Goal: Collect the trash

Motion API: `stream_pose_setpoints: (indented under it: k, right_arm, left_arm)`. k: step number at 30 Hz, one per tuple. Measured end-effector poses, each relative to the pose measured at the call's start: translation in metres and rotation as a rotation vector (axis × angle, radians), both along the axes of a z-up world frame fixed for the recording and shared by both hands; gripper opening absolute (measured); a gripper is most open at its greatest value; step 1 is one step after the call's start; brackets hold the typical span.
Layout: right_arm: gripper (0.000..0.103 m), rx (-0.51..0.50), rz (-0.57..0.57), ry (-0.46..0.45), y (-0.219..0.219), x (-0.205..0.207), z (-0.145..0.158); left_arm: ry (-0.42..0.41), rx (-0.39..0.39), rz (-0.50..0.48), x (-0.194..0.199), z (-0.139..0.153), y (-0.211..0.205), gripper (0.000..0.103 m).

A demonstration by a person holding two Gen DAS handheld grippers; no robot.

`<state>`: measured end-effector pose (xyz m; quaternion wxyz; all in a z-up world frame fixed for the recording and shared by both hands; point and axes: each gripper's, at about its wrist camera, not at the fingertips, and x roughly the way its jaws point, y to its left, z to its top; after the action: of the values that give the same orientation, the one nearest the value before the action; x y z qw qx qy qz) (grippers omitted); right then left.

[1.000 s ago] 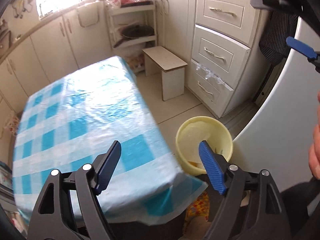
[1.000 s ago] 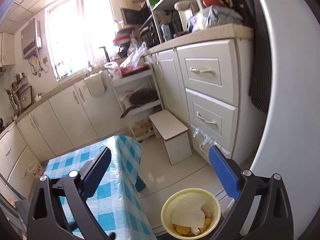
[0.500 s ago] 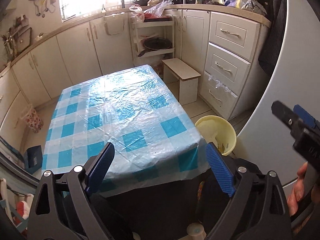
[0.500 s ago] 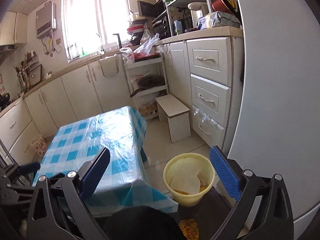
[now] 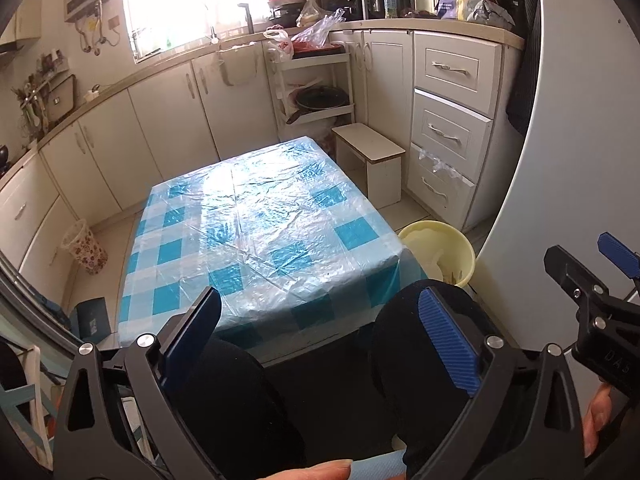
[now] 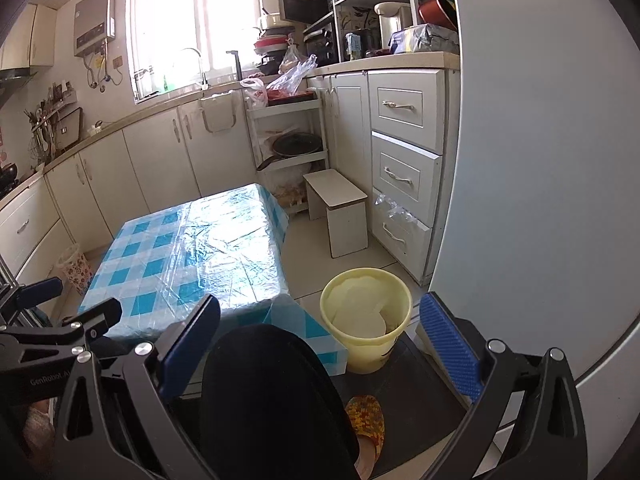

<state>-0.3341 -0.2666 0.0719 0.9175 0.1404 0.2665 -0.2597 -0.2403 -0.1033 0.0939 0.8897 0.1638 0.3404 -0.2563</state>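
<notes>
A yellow bin [image 6: 366,316] holding white trash [image 6: 362,312] stands on the floor just right of the table [image 6: 192,256]. Both the left gripper [image 5: 320,336] and the right gripper [image 6: 320,344] hang spread and empty above the sitter's knees, the bin lying ahead between the right gripper's fingers.

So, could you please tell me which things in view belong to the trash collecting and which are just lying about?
Part of the job:
- yellow bin, holding pale waste, on the floor beside the table
- left gripper, open and empty
- right gripper, open and empty

Just lying about:
- checked table
- white stool
- floral basket
- shelf trolley holding a pan
</notes>
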Motion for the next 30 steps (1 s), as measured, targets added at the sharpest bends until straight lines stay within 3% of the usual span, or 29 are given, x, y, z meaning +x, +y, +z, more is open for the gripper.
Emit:
stream_pose_setpoints:
  k: [19,30]
  right_arm:
    - [0.096,-0.103,-0.066,-0.056,0.033,-0.022,-0.002]
    - [0.096,-0.100,-0.066,-0.050,0.032,-0.022,-0.003]
  left_arm:
    - [-0.023,-0.012,-0.009,-0.025,0.007,0.008,0.095]
    - [-0.023,-0.021,0.013,-0.026,0.006,0.011,0.095]
